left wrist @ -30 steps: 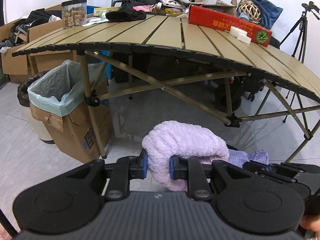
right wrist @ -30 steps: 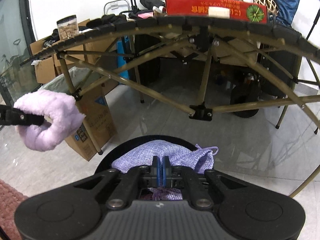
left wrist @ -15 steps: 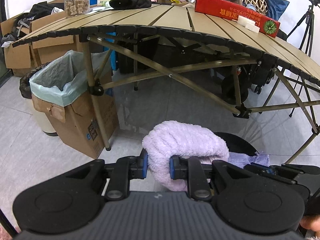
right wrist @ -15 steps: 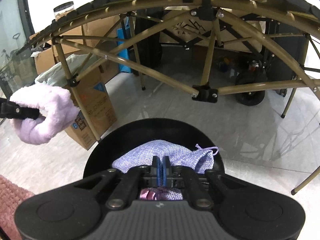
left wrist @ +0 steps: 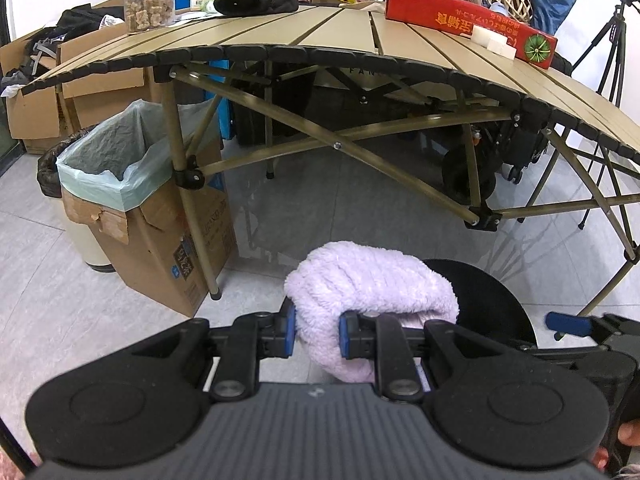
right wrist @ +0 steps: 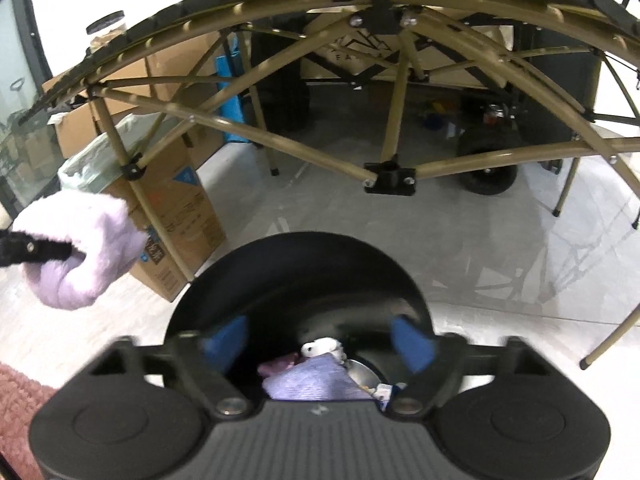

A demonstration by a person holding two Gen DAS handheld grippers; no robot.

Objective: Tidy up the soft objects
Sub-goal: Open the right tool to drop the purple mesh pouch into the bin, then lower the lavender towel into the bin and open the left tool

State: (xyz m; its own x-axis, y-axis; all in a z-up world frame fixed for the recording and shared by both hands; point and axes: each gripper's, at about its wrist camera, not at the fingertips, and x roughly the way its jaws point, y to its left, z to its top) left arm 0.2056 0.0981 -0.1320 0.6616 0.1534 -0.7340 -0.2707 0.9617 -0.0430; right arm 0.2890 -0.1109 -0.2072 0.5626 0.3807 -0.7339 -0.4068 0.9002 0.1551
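My left gripper is shut on a fluffy lilac cloth, held in the air above the floor; the same fluffy lilac cloth shows at the left of the right wrist view. My right gripper stands open over a round black bin. A purple woven pouch lies down inside that bin with a few small items beside it. The black bin also sits just right of the lilac cloth in the left wrist view, and one blue pad of the right gripper shows there.
A folding slat table spans the room, its braces low overhead. A lined cardboard box bin stands by the table leg at left. A red box, a jar and clutter sit on top. A tripod stands right.
My right gripper opened and let go of the purple pouch, which dropped into the black bin. The left gripper keeps the lilac cloth and has barely shifted.
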